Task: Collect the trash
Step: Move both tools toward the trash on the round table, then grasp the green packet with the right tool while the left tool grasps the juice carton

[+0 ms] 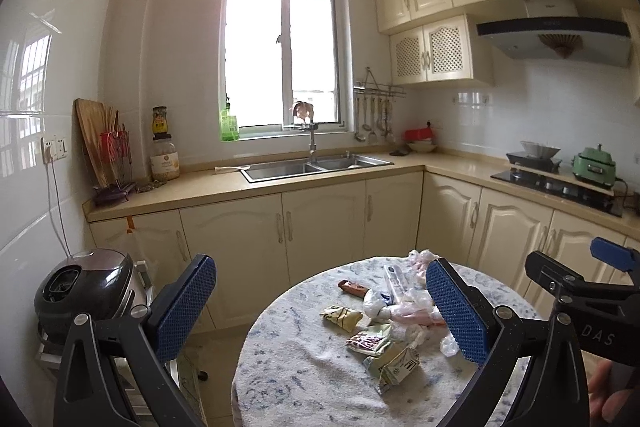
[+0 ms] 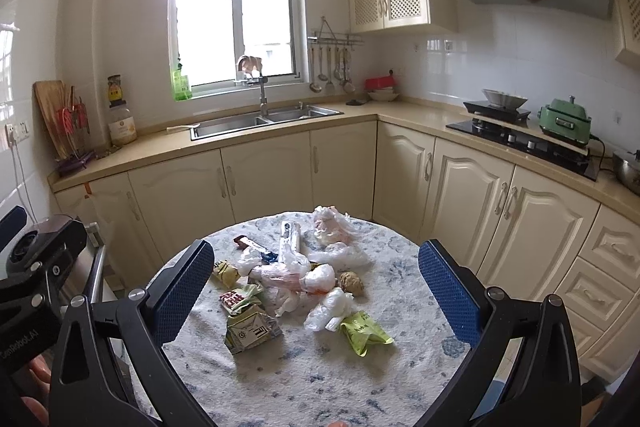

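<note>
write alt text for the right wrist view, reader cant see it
An open right gripper hovers over a round table strewn with trash: crumpled plastic bags, a green wrapper, a folded carton. Behind are cream kitchen cabinets, a sink under a bright window.

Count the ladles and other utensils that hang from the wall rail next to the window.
About 5 utensils hang in a row from the rail, right of the window and above the counter. They overlap, so one more may be hidden.
</note>
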The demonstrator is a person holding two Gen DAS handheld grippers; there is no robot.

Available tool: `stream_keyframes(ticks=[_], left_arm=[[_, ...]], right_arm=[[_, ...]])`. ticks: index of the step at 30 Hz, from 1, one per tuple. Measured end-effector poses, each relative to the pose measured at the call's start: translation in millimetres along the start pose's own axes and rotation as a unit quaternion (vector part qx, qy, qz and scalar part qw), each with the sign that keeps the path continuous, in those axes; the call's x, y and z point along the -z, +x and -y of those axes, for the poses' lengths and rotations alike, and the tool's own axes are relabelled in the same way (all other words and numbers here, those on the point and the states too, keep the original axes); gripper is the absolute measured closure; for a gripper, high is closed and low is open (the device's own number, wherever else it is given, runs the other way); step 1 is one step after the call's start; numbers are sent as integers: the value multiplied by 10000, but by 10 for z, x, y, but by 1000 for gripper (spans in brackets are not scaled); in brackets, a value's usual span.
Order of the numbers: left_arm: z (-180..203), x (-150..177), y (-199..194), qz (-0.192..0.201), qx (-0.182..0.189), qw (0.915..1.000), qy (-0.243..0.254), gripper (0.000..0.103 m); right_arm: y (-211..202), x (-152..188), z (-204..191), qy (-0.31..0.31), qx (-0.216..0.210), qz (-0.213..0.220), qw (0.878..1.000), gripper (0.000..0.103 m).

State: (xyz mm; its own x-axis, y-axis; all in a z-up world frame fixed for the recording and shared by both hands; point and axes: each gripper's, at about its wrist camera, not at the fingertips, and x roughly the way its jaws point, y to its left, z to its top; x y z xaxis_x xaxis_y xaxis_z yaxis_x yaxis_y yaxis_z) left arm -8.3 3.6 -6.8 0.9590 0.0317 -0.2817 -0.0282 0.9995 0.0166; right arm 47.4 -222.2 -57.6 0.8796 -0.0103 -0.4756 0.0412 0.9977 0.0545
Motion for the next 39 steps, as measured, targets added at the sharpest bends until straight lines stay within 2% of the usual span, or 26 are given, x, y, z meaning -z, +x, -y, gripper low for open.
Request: stream_keyframes(ticks=[5,11,15,19,27,34,39], left_arm=[[84,-95,-127,61,-106,9999,-89,1],[148,-30,142,-321,12,9995,57,1],[255,31,489,-694,105,9974,143,1],[348,113,884,-1139,243,9928,284,1],[549,529,1640,-1849,481,9800,563,1],[685,890,2266,-2375,667,9679,482,1],[749,1039,2575,-2594,753,9621,362,1]], right_arm=[[18,-40,12,-121,99,-62,9999,0],[243,18,183,-136,83,-384,9991,0],[551,132,277,-190,129,-699,9973,0],[951,346,374,-179,172,-1203,9924,0],[1550,831,572,-144,114,-2143,9766,6],[1910,1143,716,-300,115,-2687,9627,12],[2050,1278,759,-464,36,-2923,9552,18]])
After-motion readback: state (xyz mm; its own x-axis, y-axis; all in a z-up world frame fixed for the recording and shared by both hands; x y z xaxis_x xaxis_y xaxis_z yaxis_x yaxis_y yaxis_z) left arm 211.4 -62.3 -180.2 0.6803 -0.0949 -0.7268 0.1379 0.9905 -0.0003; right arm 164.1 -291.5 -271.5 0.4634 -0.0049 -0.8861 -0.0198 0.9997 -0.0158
